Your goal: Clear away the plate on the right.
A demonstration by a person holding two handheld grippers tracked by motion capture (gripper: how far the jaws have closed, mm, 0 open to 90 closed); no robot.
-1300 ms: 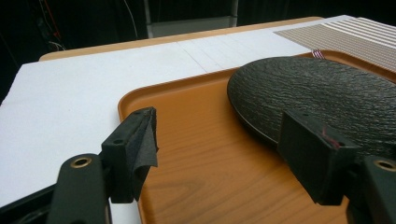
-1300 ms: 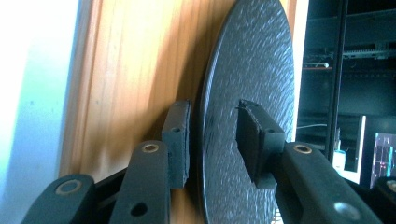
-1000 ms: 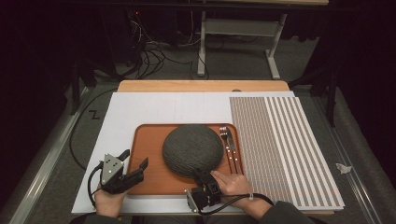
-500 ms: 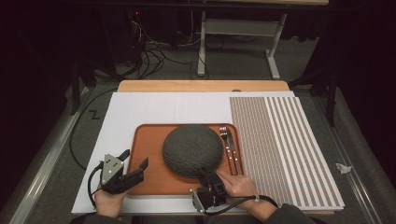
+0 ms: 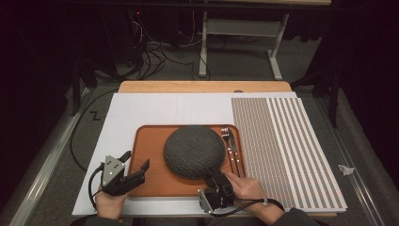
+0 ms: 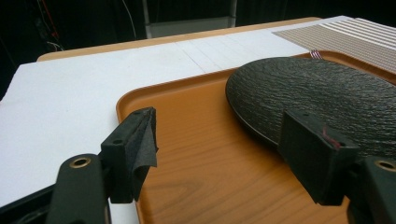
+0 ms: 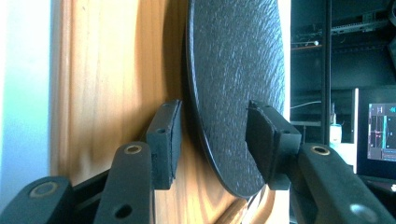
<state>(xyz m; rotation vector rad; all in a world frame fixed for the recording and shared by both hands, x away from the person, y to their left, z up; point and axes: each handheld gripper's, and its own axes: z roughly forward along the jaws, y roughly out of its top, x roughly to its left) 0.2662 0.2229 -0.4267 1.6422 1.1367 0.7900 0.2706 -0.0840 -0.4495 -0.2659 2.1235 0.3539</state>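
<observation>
A dark round textured plate (image 5: 194, 150) lies on an orange wooden tray (image 5: 150, 141). A fork (image 5: 225, 136) and a knife (image 5: 234, 153) lie on the tray just right of the plate. My right gripper (image 5: 217, 175) is turned on its side at the plate's near rim. It is open, with one jaw under the rim and one over it. The right gripper view shows the plate (image 7: 233, 70) edge between the pads, with a gap. My left gripper (image 5: 136, 159) hangs open over the tray's front left corner, holding nothing. In the left gripper view the plate (image 6: 317, 88) lies ahead to the right.
The tray sits on a white mat (image 5: 155, 110) covering a wooden table (image 5: 202, 86). A striped mat (image 5: 287, 141) covers the right part. A crumpled white scrap (image 5: 347, 169) lies on the floor at the right. Cables and a metal stand (image 5: 237, 33) are behind the table.
My right gripper has shifted slightly right and forward onto the plate's near rim. The left gripper and the plate have stayed in place.
</observation>
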